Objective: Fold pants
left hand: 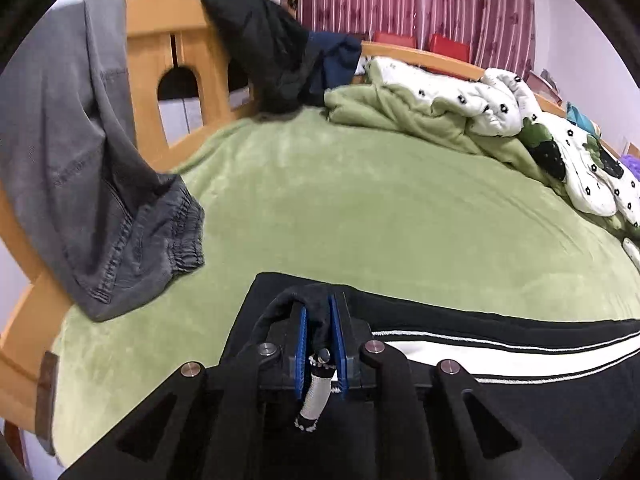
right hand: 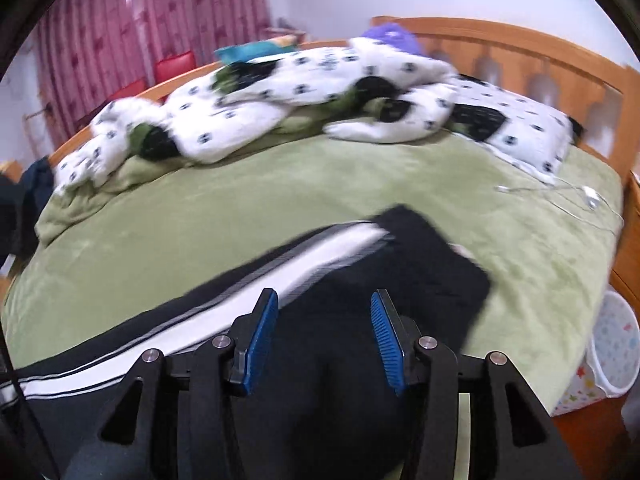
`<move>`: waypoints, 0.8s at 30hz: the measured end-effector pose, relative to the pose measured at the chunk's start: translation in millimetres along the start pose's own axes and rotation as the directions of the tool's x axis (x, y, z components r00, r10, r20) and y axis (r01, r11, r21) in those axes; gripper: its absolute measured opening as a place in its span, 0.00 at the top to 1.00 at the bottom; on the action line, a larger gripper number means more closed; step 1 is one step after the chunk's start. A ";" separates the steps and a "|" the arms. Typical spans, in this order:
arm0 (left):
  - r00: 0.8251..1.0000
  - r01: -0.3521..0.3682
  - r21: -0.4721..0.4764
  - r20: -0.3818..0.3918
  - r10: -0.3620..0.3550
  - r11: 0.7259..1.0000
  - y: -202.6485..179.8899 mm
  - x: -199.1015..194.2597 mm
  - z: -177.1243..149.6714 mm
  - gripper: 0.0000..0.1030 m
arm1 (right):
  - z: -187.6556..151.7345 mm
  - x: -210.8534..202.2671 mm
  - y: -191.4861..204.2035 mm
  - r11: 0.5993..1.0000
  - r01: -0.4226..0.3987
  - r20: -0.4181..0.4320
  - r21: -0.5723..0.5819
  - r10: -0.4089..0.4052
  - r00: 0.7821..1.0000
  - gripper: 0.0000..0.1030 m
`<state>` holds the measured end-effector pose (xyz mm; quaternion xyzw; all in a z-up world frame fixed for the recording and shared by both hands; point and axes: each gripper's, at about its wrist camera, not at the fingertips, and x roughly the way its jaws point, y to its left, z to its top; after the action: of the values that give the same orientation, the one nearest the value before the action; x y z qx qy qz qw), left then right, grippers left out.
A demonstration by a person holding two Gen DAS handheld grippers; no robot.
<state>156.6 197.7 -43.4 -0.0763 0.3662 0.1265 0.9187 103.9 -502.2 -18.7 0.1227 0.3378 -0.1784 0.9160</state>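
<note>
Black pants with white side stripes (left hand: 500, 344) lie across the near edge of the green bed. My left gripper (left hand: 320, 312) is shut on the waistband fabric, with a black-and-white drawstring (left hand: 316, 398) hanging between its blue pads. In the right wrist view the same pants (right hand: 420, 248) stretch away towards their leg ends, which lie flat on the blanket. My right gripper (right hand: 324, 308) is open just above the black fabric and holds nothing.
Grey pants (left hand: 88, 184) hang over the wooden footboard (left hand: 180, 64) at left. Dark clothes (left hand: 276, 48) are heaped at the far corner. A crumpled white-and-green quilt (right hand: 304, 92) and a pillow (right hand: 520, 128) lie at the back. A white cable (right hand: 576, 196) lies at right. A patterned bin (right hand: 616, 356) stands beside the bed.
</note>
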 end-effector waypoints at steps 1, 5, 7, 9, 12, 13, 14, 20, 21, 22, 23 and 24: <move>1.000 0.019 -0.014 -0.019 -0.020 1.000 3.0 7.2 -0.4 0.77 | 1.3 -0.6 12.7 1.000 -0.020 -0.005 0.005 0.020 1.000 0.53; 0.999 0.048 -0.020 -0.021 -0.048 0.999 10.1 13.0 -1.0 0.39 | -2.2 5.4 65.2 0.997 -0.079 -0.015 -0.001 0.079 0.997 0.53; 0.999 0.026 -0.025 0.032 -0.025 0.999 14.9 9.3 -0.2 0.34 | -8.9 13.7 91.5 0.994 -0.101 -0.049 -0.038 0.099 0.994 0.53; 0.999 0.035 -0.029 0.018 -0.034 0.999 19.2 14.8 1.2 0.33 | -18.2 21.5 112.3 0.990 -0.122 -0.073 -0.071 0.117 0.990 0.53; 0.999 0.029 -0.057 -0.014 -0.029 0.998 29.1 29.9 4.1 0.33 | -30.7 35.1 139.0 0.982 -0.128 -0.097 -0.140 0.115 0.989 0.53; 0.999 0.018 -0.065 -0.028 -0.020 0.998 32.7 38.5 4.8 0.34 | -34.4 39.5 147.6 0.977 -0.131 -0.099 -0.171 0.115 0.988 0.53; 0.999 0.010 -0.069 -0.042 -0.012 0.998 35.2 45.7 6.1 0.34 | -37.7 42.6 154.0 0.971 -0.132 -0.096 -0.200 0.115 0.989 0.53; 0.985 0.070 -0.167 -0.146 -0.094 0.984 54.0 88.9 6.6 0.54 | -42.0 68.1 173.2 0.933 -0.144 -0.081 -0.329 0.124 0.989 0.53; 0.979 0.079 -0.178 -0.170 -0.110 0.981 54.4 99.0 6.2 0.63 | -41.1 73.6 174.9 0.927 -0.153 -0.083 -0.343 0.132 0.988 0.53; 0.980 0.056 -0.170 -0.181 -0.087 0.984 54.0 104.6 6.5 0.73 | -39.8 78.1 175.4 0.921 -0.160 -0.086 -0.354 0.138 0.987 0.53; 0.979 0.051 -0.154 -0.185 -0.080 0.987 52.8 110.3 6.8 0.81 | -39.6 83.0 175.6 0.915 -0.169 -0.092 -0.365 0.145 0.985 0.53; 0.980 0.068 -0.140 -0.176 -0.092 0.988 51.6 112.4 7.0 0.83 | -39.5 87.1 175.1 0.912 -0.182 -0.101 -0.368 0.156 0.983 0.53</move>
<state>225.0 268.6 -118.6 -0.1634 0.4357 0.1062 0.8787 214.7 -351.1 -87.5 -0.0199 0.3852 -0.0263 0.9222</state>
